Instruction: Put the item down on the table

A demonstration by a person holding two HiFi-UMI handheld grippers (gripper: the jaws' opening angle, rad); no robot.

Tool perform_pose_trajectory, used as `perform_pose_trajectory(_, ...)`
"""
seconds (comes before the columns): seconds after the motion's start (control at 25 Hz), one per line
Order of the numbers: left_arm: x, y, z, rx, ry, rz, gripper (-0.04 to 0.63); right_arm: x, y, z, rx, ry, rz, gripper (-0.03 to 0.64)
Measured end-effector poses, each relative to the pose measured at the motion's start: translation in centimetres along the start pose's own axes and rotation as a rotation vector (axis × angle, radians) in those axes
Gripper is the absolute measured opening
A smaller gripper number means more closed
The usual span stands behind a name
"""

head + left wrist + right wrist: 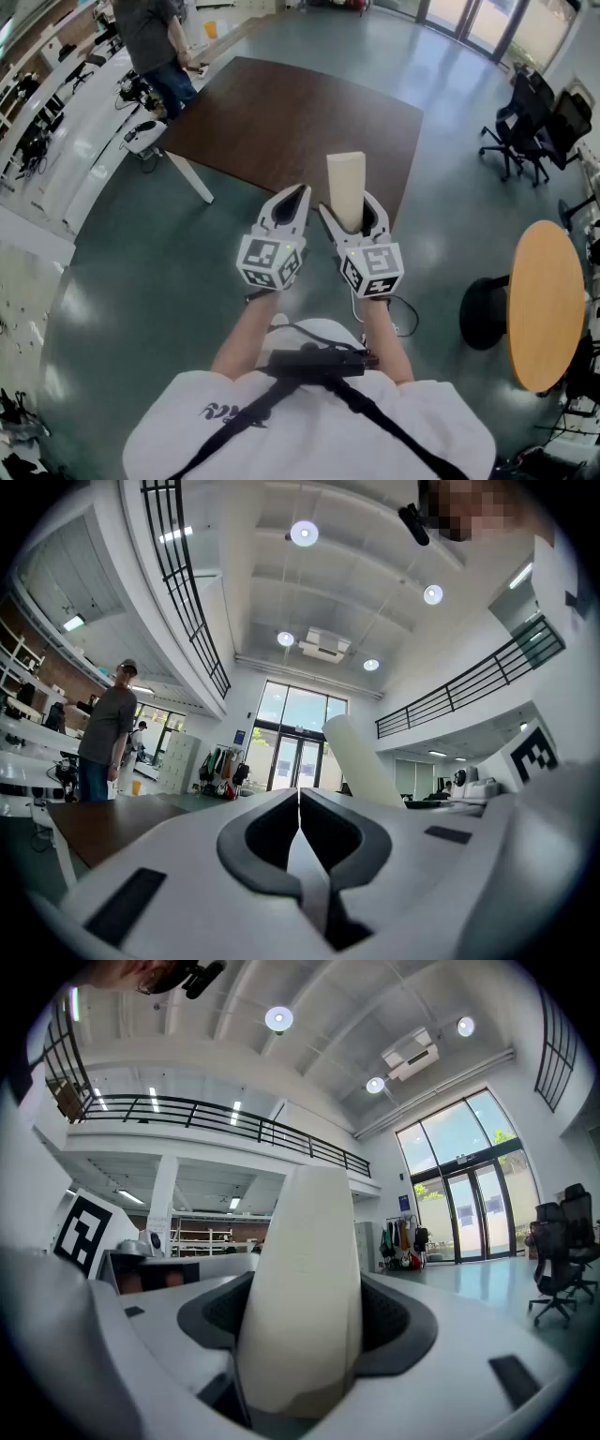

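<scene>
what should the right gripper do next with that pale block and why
Probably carry it forward over the brown table and lower it: the right gripper is clamped on the pale block, up in the air, with the table ahead and below it.

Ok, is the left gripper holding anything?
No, the left gripper has its jaws shut together on nothing; the block sits in the right gripper.
</scene>
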State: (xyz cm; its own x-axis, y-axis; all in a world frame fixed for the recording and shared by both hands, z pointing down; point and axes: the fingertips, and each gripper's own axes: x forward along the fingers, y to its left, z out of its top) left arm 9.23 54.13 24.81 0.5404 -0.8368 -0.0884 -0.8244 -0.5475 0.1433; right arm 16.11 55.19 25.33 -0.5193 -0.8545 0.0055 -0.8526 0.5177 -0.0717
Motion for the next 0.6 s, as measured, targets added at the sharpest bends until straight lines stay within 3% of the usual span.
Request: perform_pose_trajectory(0.6, -1.6, 8.7, 0.7, -0.001, 0.006, 0.039, 0.017, 7.6, 4.5, -0.7, 0.032, -0.012, 0.042, 0.336)
